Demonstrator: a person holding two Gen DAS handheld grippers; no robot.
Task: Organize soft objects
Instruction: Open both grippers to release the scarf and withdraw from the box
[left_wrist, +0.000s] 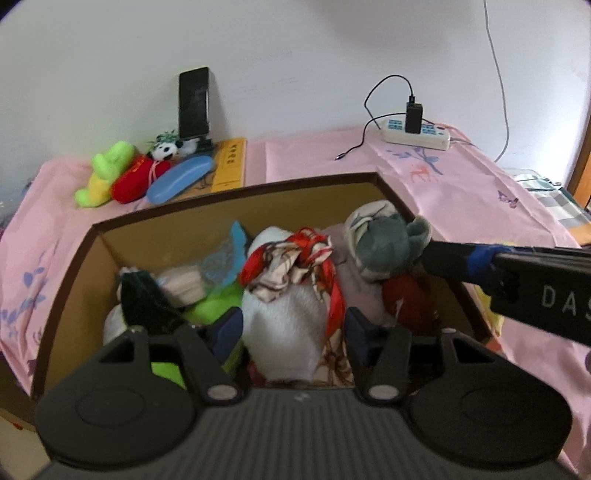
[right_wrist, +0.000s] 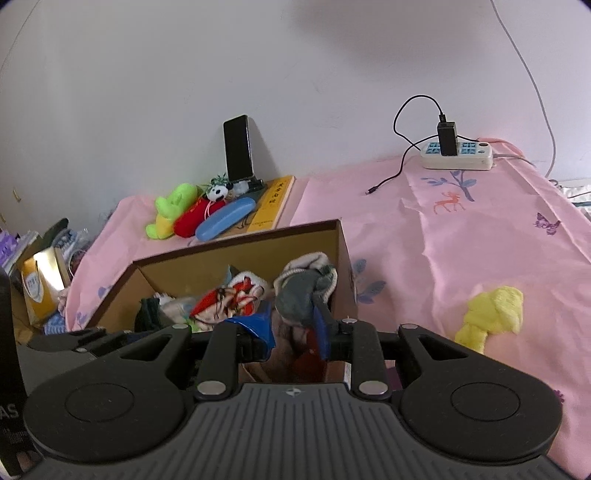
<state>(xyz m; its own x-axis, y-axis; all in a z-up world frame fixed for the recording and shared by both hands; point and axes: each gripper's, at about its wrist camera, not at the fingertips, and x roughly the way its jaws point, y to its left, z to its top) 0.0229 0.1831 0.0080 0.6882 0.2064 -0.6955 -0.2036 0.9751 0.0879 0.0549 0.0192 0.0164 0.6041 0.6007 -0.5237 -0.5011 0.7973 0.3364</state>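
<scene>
An open cardboard box (left_wrist: 236, 192) on the pink cloth holds several soft things. My left gripper (left_wrist: 293, 332) reaches into it, its pads against the sides of a white plush toy (left_wrist: 284, 325) with a red patterned scarf (left_wrist: 295, 258) tied on it. A grey plush (left_wrist: 384, 247) rests in the box's right corner. My right gripper (right_wrist: 291, 328) stands just short of the grey plush (right_wrist: 299, 295), jaws apart with nothing pressed between them; one of its fingers (left_wrist: 450, 258) touches the toy's ear. A yellow soft piece (right_wrist: 491, 317) lies on the cloth right of the box (right_wrist: 236, 243).
At the back left lie a green plush (left_wrist: 107, 166), a red plush (left_wrist: 138, 179), a small panda (left_wrist: 168, 147), a blue case (left_wrist: 181, 177) and a yellow book (left_wrist: 231, 168). A phone (left_wrist: 194, 101) leans on the wall. A power strip (left_wrist: 417, 134) sits back right.
</scene>
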